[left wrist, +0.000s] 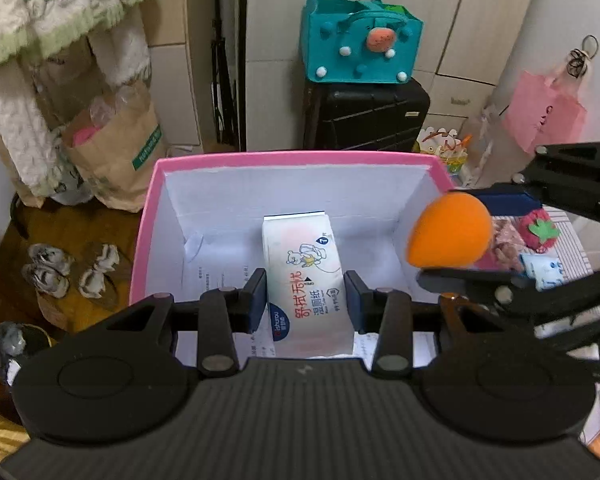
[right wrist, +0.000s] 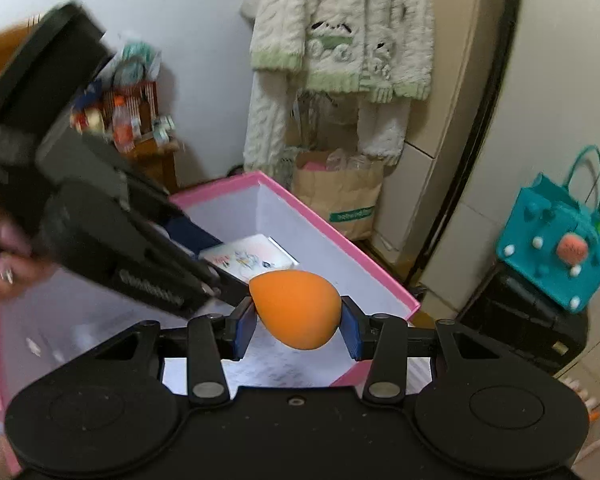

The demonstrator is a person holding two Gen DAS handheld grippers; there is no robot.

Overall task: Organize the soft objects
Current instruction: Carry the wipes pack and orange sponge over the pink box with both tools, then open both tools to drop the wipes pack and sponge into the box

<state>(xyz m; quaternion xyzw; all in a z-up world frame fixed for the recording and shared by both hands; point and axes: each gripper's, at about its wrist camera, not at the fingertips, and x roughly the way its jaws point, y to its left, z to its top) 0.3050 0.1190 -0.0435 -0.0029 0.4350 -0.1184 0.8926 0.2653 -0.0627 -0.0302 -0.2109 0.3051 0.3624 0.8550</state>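
1. Left wrist view: my left gripper [left wrist: 306,300] hangs over the pink-rimmed white cardboard box [left wrist: 300,157]. Its jaws stand on either side of the white wet-wipe pack with red lettering [left wrist: 304,276], close to its flanks; I cannot tell whether the pads bear on it or whether the pack rests on the box floor
2. Same view, right edge: my right gripper [left wrist: 456,232] holds the orange egg-shaped foam sponge [left wrist: 450,230] just at the box's right wall. Beyond it, outside the box, lie a red felt strawberry [left wrist: 538,232] and a small blue-and-white packet [left wrist: 542,268]
3. Right wrist view: my right gripper [right wrist: 298,320] has its jaws narrowed onto the sponge [right wrist: 296,308], blue pads [right wrist: 246,328] pressing both sides. The sponge sits above the near corner of the box [right wrist: 380,268], the wipe pack [right wrist: 252,260] lying deeper inside
4. Risk: the left gripper [right wrist: 204,276] crowds the same opening, so a collision is likely if both move together
5. Risk: the sponge is rounded and springy; released at the rim, I judge it could bounce or roll out over the wall
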